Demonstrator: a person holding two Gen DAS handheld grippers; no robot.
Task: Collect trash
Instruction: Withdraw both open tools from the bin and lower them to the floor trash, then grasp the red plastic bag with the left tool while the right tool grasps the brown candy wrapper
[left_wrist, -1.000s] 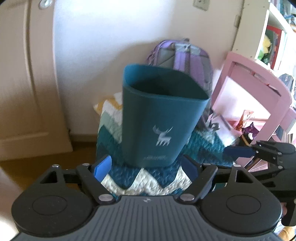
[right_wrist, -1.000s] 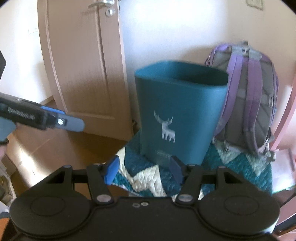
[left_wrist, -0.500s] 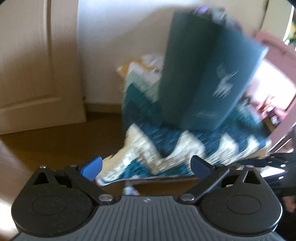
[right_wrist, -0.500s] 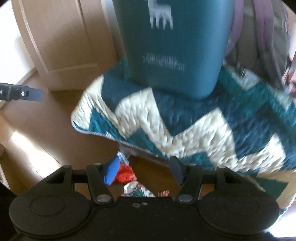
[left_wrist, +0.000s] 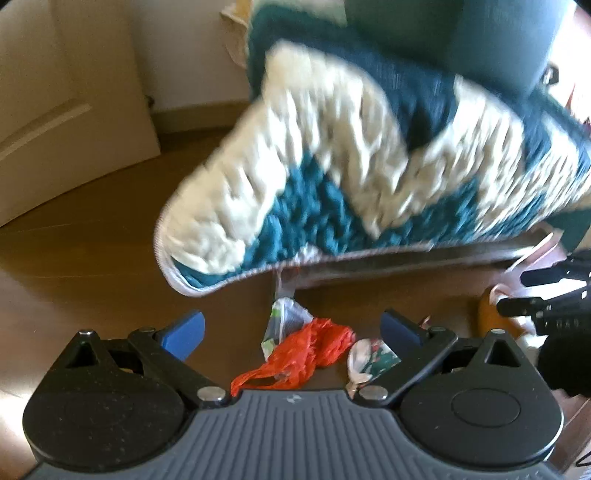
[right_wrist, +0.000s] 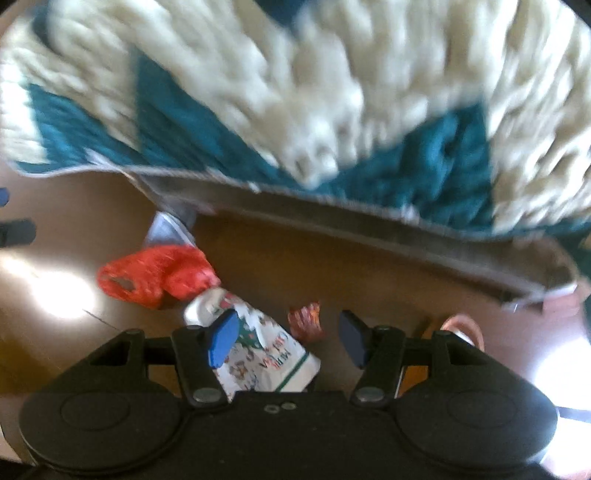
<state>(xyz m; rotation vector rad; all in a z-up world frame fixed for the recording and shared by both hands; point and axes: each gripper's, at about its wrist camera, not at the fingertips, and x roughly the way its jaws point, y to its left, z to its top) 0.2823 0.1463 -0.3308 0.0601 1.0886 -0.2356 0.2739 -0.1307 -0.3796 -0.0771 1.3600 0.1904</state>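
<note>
Trash lies on the brown wooden floor below a quilt-covered seat. A crumpled red plastic bag (left_wrist: 306, 349) (right_wrist: 159, 277) lies between a clear wrapper (left_wrist: 284, 317) and a white printed Christmas wrapper (left_wrist: 371, 358) (right_wrist: 266, 354). A small red-orange wrapper (right_wrist: 306, 319) lies beside it. My left gripper (left_wrist: 291, 330) is open above the red bag. My right gripper (right_wrist: 290, 338) is open above the printed wrapper. The teal bin (left_wrist: 461, 33) stands on the quilt, cut off at the top edge.
A teal and cream zigzag quilt (left_wrist: 369, 155) (right_wrist: 332, 92) overhangs the floor and the trash. A pale door (left_wrist: 62, 103) stands at the left. An orange object (left_wrist: 491, 314) lies by the right gripper's body (left_wrist: 554, 295).
Both grippers tilted down from the teal bin on the quilt toward the floor. The trash under the quilt edge came into view and now lies between the open fingers.
</note>
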